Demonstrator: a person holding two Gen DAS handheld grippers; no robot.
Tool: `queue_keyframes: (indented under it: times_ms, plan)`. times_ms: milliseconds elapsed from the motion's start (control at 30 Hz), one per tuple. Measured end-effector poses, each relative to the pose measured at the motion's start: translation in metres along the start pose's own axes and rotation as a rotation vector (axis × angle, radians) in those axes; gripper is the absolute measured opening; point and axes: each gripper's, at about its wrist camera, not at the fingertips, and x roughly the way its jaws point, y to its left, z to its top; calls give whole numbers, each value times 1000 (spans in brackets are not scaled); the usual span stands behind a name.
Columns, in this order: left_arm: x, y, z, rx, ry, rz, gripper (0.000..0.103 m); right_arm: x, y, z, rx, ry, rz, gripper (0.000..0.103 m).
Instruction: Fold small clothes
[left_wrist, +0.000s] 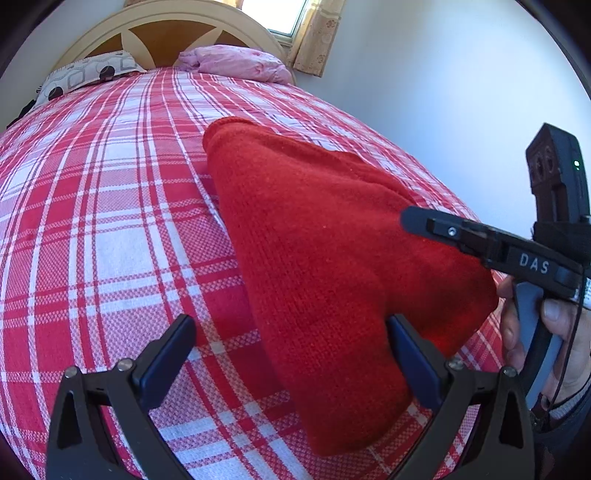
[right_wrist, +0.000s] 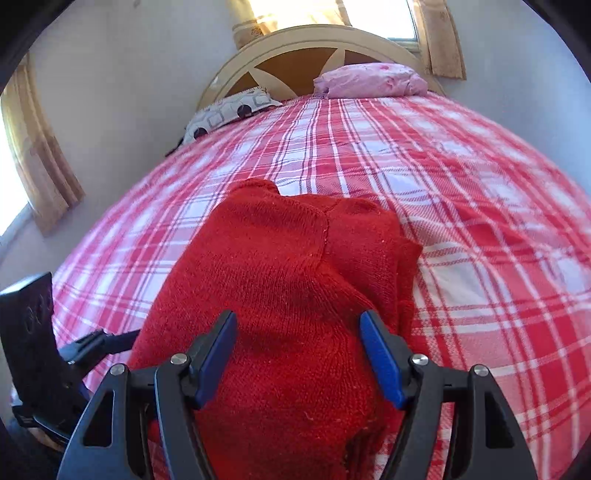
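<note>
A folded red knitted garment (left_wrist: 325, 258) lies on the plaid bedspread (left_wrist: 110, 221), running from near to far. My left gripper (left_wrist: 291, 343) is open at the garment's near end: its right finger (left_wrist: 410, 354) rests against the knit and its left finger stands over the bare bedspread. A hand (left_wrist: 554, 321) holds my right gripper (left_wrist: 410, 219) low over the garment's right side. In the right wrist view the right gripper (right_wrist: 299, 350) is open, and the red garment (right_wrist: 288, 266) spreads beneath and past both blue pads. The left gripper (right_wrist: 114, 341) shows at the left edge.
A patterned pillow (left_wrist: 88, 74) and a pink pillow (left_wrist: 240, 62) lie at the headboard (left_wrist: 166, 22). A white wall (left_wrist: 443, 92) runs along the bed's right side. Curtained windows (right_wrist: 37, 147) are on the left and behind the headboard.
</note>
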Motion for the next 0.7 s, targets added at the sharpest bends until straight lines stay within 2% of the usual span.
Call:
queue_keyframes:
  times_ms: [67, 133, 233, 333, 500, 700]
  plan:
    - [0, 1, -1, -5, 2, -5, 103, -1, -2, -1, 9, 4, -11, 69]
    - [0, 0, -1, -3, 4, -5, 103, 6, -7, -7, 19, 52, -16, 69]
    - [0, -2, -1, 4, 5, 2, 103, 6, -12, -17, -3, 51, -41, 70]
    - [0, -2, -2, 4, 7, 0, 103, 8, -29, -23, 90, 70, 28, 71]
    - [-1, -1, -1, 0, 3, -3, 103, 4, -32, -24, 87, 59, 52, 71]
    - [-15, 4, -3, -24, -75, 12, 103, -10, -45, -25, 137, 17, 82, 71]
